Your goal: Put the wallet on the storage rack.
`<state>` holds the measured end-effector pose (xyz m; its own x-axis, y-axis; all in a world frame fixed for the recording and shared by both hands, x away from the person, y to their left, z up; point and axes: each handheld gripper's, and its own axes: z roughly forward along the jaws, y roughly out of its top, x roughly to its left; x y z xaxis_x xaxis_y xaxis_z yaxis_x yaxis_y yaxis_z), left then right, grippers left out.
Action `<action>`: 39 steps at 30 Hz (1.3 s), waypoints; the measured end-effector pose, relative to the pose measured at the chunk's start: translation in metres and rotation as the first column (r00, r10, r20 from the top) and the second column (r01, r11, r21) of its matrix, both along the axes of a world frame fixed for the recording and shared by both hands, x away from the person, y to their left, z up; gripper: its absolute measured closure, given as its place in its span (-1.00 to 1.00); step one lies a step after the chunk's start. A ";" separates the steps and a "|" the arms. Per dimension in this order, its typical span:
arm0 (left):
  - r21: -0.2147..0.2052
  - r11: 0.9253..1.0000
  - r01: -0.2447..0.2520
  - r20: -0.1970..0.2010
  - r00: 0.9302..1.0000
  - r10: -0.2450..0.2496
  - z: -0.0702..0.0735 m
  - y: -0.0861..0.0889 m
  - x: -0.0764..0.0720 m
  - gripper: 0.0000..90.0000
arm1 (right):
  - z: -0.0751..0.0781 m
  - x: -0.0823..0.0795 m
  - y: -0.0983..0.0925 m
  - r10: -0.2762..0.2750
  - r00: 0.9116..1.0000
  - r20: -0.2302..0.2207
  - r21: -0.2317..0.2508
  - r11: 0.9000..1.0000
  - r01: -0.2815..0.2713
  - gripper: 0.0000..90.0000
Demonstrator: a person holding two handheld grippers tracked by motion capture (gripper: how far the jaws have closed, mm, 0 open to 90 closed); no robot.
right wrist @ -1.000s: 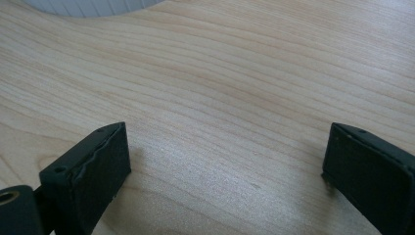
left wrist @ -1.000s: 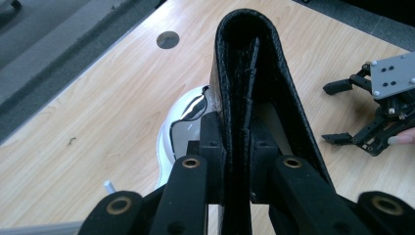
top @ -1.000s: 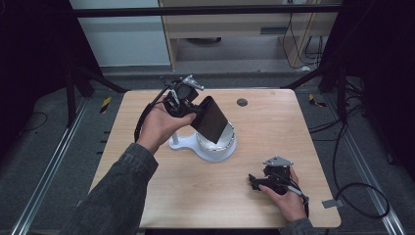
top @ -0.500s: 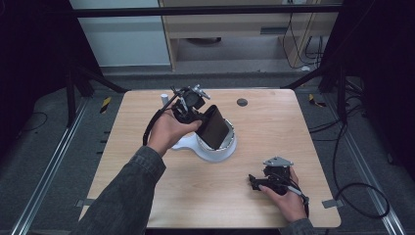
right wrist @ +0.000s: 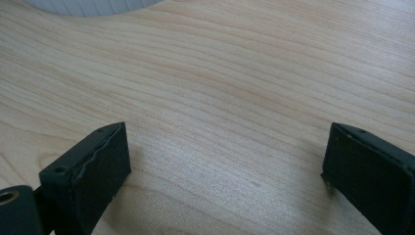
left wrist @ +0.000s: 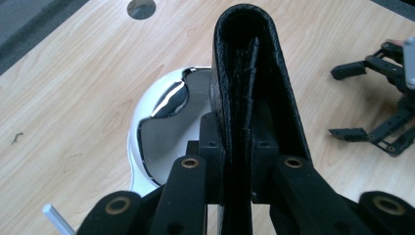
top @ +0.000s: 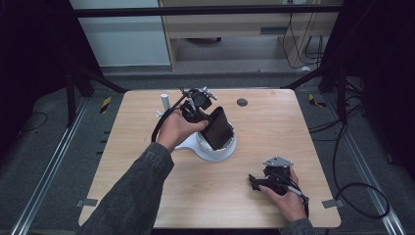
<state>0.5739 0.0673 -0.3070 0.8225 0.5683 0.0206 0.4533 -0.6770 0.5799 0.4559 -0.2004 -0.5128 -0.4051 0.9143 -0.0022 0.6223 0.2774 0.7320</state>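
Observation:
My left gripper (top: 207,120) is shut on a black leather wallet (top: 219,128), which it holds on edge and tilted, its lower end down at a white round dish (top: 215,152). In the left gripper view the wallet (left wrist: 254,73) stands clamped between the jaws of my left gripper (left wrist: 240,142), above the dish's shiny inside (left wrist: 166,112). Whether the wallet touches the dish is hidden. My right gripper (top: 252,181) rests on the table near the front right, open, with bare wood between the pads (right wrist: 93,166). That right gripper (left wrist: 342,103) also appears at the right edge of the left gripper view.
A white base stretches left from the dish to a short white post (top: 165,100). A round cable hole (top: 242,102) lies in the wooden table (top: 274,127) behind the dish. Black frame bars and cables surround the table.
My left hand has come down and a little toward the person with the wallet, bringing its lower end to the dish. The right hand has stayed put.

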 end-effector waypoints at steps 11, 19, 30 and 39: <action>0.015 0.997 -0.070 0.082 0.994 0.069 0.000 0.003 0.003 0.31 | 0.000 0.000 0.000 -0.001 1.000 -0.001 0.001 1.000 0.001 -0.92; 0.000 0.997 -0.078 0.142 0.987 0.077 0.006 0.008 -0.003 0.43 | 0.000 0.000 0.000 -0.002 1.000 0.000 0.000 1.000 0.002 -0.92; -0.005 0.992 -0.126 0.168 0.978 0.125 0.005 0.012 0.003 0.62 | 0.000 0.000 0.000 -0.001 1.000 -0.001 0.000 1.000 0.001 -0.92; -0.018 0.991 -0.131 0.202 0.971 0.132 0.011 0.018 -0.001 0.47 | 0.000 0.000 0.000 -0.001 1.000 0.000 0.000 1.000 0.001 -0.92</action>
<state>0.5727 0.0855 -0.2964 0.7200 0.6714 0.1758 0.4111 -0.6167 0.6713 0.4556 -0.2003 -0.5128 -0.4043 0.9146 -0.0016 0.6229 0.2766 0.7318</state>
